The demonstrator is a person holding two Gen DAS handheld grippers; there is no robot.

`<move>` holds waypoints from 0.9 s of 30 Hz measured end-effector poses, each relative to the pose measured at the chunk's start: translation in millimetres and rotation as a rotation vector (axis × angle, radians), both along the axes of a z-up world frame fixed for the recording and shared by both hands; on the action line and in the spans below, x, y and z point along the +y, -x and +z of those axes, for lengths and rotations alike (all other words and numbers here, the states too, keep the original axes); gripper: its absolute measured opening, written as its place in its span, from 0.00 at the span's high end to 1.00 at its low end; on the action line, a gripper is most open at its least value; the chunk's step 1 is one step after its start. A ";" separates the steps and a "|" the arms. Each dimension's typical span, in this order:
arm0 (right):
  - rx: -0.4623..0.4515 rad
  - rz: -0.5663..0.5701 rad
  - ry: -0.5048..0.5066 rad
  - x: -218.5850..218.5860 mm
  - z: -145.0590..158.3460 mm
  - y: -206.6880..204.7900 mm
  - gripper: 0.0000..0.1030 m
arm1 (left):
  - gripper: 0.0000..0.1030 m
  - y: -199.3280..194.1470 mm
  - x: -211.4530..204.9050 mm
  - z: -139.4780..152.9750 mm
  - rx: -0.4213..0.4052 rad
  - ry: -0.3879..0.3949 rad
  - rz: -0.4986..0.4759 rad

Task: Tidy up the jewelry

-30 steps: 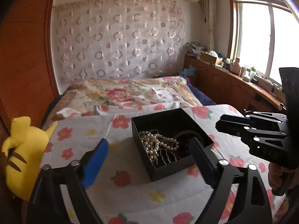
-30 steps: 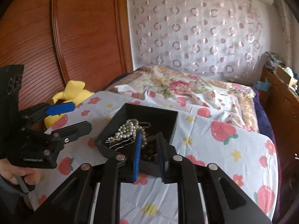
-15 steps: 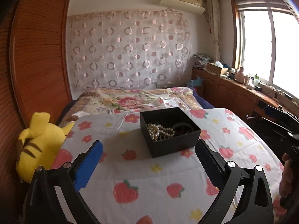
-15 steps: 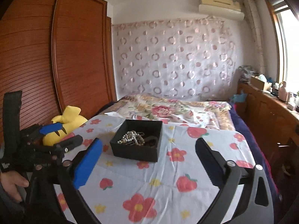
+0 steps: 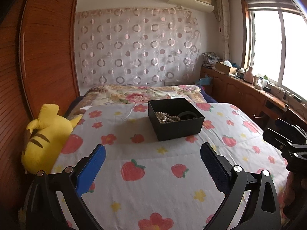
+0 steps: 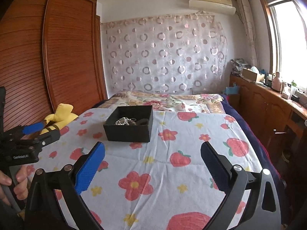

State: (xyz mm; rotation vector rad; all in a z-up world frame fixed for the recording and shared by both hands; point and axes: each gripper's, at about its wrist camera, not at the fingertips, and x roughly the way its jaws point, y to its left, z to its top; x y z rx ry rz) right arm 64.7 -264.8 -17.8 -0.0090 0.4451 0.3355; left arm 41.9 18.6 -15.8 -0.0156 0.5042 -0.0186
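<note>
A black open box (image 5: 178, 128) (image 6: 128, 132) stands on the flowered bedspread (image 5: 153, 182) (image 6: 163, 163). Inside it lie a white pearl string (image 5: 167, 117) (image 6: 123, 121) and a dark band (image 5: 187, 114) (image 6: 143, 121). My left gripper (image 5: 153, 159) is open and empty, well short of the box. In the right wrist view my right gripper (image 6: 152, 158) is likewise open and empty, back from the box. The left gripper (image 6: 39, 131) also shows at the left edge of the right wrist view, held by a hand. The right gripper's jaws (image 5: 284, 134) show at the right edge of the left wrist view.
A yellow plush toy (image 5: 46, 138) (image 6: 59, 117) lies at the bed's left edge against a wooden wardrobe (image 6: 57, 57). A low wooden cabinet (image 5: 249, 95) with clutter runs under the window on the right. A folded floral quilt (image 5: 145, 94) lies behind the box.
Both grippers have pulled back from the box, which now looks smaller and farther. The right gripper's jaws, nearly shut over the box a second ago, have spread wide.
</note>
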 end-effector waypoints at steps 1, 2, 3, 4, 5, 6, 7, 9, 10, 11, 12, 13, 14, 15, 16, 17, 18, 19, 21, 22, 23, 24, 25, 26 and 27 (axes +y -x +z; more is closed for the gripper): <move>0.000 0.001 0.000 0.1 0.6 0.0 0.02 | 0.07 0.9 -0.5 0.0 -0.004 -0.005 -0.002; 0.000 0.002 0.000 0.0 0.5 -0.1 0.02 | 0.07 2.5 -1.8 0.2 -0.011 -0.014 -0.004; 0.000 0.002 0.001 0.3 0.0 -0.4 0.02 | 0.07 3.7 -2.9 0.2 -0.014 -0.019 -0.002; -0.001 0.002 0.001 0.2 -0.3 -0.7 0.02 | 0.07 4.7 -4.1 0.2 -0.014 -0.021 -0.006; 0.000 0.003 0.000 -0.3 -0.1 -0.6 0.02 | 0.07 5.5 -4.9 0.3 -0.015 -0.021 -0.010; 0.000 0.003 -0.001 -0.2 0.2 -0.9 0.02 | 0.07 7.4 -5.9 0.8 -0.023 -0.023 -0.011; -0.001 0.001 -0.001 0.0 0.8 -1.0 0.02 | 0.07 8.4 -7.0 1.3 -0.028 -0.028 -0.011; 0.000 0.002 -0.001 0.2 0.0 -1.7 0.02 | 0.07 10.1 -9.5 2.3 -0.032 -0.034 -0.011; -0.001 0.000 0.000 0.3 -0.1 -1.7 0.02 | 0.07 10.7 -9.8 2.7 -0.033 -0.032 -0.011; -0.003 0.000 0.000 -0.1 0.5 -1.1 0.02 | 0.07 11.3 -9.9 3.3 -0.034 -0.027 -0.012; -0.005 -0.001 -0.001 0.0 1.2 -0.7 0.02 | 0.07 10.8 -9.9 3.5 -0.035 -0.028 -0.010; -0.007 -0.002 -0.001 2.4 2.3 -0.6 0.02 | 0.07 11.3 -10.1 3.8 -0.037 -0.025 -0.007; -0.007 -0.001 -0.004 3.0 1.7 -1.9 0.02 | 0.07 11.6 -11.0 4.5 -0.038 -0.024 -0.005; -0.005 -0.001 -0.001 2.5 1.8 -0.7 0.02 | 0.07 12.0 -11.3 4.9 -0.040 -0.022 -0.004; -0.005 -0.001 -0.001 3.2 1.3 -1.5 0.02 | 0.07 12.3 -11.7 5.2 -0.043 -0.021 -0.002; -0.006 -0.001 0.000 3.7 2.8 -0.1 0.02 | 0.07 12.7 -12.2 5.6 -0.045 -0.020 -0.001; -0.007 0.000 -0.001 4.3 2.7 -0.4 0.02 | 0.07 13.4 -12.6 6.1 -0.047 -0.018 -0.001; -0.009 0.000 0.000 4.5 2.7 -0.4 0.02 | 0.07 13.9 -12.4 6.3 -0.049 -0.016 0.000; -0.010 0.002 -0.001 5.6 3.3 -0.2 0.02 | 0.07 14.7 -12.6 7.4 -0.053 -0.012 0.002; -0.012 0.002 -0.001 5.2 4.1 1.3 0.02 | 0.07 15.2 -11.8 7.8 -0.055 -0.010 0.003; -0.013 0.003 0.000 6.7 4.4 1.7 0.02 | 0.07 15.6 -12.3 8.2 -0.057 -0.010 0.005; -0.016 0.003 0.001 8.2 4.8 2.4 0.02 | 0.07 15.6 -11.7 8.3 -0.058 -0.009 0.006; -0.018 0.003 0.001 8.2 6.0 4.5 0.02 | 0.07 15.9 -11.2 8.5 -0.058 -0.008 0.006; -0.020 0.002 0.002 9.1 6.3 4.7 0.02 | 0.07 16.0 -11.1 8.7 -0.058 -0.005 0.006; -0.021 0.002 0.003 9.9 6.5 5.0 0.02 | 0.07 16.2 -11.3 8.8 -0.058 -0.005 0.006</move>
